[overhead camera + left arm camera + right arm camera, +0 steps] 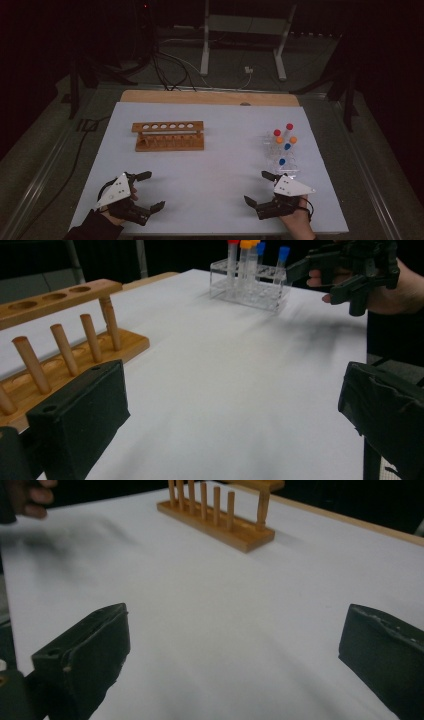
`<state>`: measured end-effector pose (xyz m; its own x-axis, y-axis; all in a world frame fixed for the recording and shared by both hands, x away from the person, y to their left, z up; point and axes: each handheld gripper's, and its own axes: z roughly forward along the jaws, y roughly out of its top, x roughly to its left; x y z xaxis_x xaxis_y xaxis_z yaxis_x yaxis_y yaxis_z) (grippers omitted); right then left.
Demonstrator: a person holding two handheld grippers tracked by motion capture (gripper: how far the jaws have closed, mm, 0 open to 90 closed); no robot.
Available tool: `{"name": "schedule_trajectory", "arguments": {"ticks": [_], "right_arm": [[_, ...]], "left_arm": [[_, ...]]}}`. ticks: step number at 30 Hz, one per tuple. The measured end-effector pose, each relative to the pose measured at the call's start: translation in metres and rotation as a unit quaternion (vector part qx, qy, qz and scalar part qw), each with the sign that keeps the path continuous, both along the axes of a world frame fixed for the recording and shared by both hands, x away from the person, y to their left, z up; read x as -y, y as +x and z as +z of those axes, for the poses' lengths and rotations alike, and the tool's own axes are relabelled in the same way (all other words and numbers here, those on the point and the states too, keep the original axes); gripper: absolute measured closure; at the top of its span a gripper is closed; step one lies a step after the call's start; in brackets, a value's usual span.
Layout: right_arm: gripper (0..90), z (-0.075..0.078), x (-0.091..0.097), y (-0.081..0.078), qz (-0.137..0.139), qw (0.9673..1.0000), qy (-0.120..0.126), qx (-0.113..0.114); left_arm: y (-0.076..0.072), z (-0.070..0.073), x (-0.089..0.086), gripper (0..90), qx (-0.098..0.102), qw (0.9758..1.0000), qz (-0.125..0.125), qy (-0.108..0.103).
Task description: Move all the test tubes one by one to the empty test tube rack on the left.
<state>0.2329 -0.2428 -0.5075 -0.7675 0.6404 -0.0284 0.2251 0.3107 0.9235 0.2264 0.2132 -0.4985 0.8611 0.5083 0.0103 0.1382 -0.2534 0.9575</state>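
Two racks (wooden rack [169, 136], clear tube rack [280, 152]) stand well apart.

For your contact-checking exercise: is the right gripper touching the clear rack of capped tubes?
Apart. In the left gripper view, the right gripper hangs beside the clear rack, with white table visible between them.

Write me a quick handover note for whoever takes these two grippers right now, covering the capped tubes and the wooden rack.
Left gripper: open, empty, near the table's front edge.
Right gripper: open, empty, just in front of the clear rack.
Capped tubes: red, orange and blue caps, all standing in the clear rack at the right.
Wooden rack: left of centre, farther back, all six holes empty.
Done: nothing moved.
Left, probably: carry the tubes across to the wooden rack, one at a time.
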Motion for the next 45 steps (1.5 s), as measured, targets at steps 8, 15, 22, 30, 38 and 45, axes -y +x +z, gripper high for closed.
{"name": "schedule_trajectory", "arguments": {"ticks": [8,15,22,30,38,45], "right_arm": [[0.0,0.0,-0.002,0.002,0.0,0.9996,-0.018,-0.021],[0.0,0.008,0.0,0.004,0.007,0.9996,-0.008,-0.026],[0.0,0.014,-0.001,0.004,0.02,0.9998,0.002,-0.009],[0.0,0.025,-0.005,0.0,0.03,0.9994,0.018,0.005],[0.0,0.043,-0.001,-0.002,0.025,0.9982,0.043,0.034],[0.0,0.054,0.011,-0.007,-0.012,0.9968,0.059,0.052]], "left_arm": [[0.0,0.001,0.0,0.4,-0.001,1.0,-0.003,-0.004],[0.0,0.001,0.001,0.4,-0.001,1.0,-0.007,-0.004],[0.0,0.001,0.001,0.4,0.0,1.0,-0.008,-0.005],[0.0,0.002,0.001,0.4,-0.002,0.9999,-0.009,-0.013],[0.001,0.001,0.003,0.4,-0.005,0.9999,-0.011,-0.012],[0.001,0.001,0.004,0.4,-0.007,0.9998,-0.014,-0.014]]}}
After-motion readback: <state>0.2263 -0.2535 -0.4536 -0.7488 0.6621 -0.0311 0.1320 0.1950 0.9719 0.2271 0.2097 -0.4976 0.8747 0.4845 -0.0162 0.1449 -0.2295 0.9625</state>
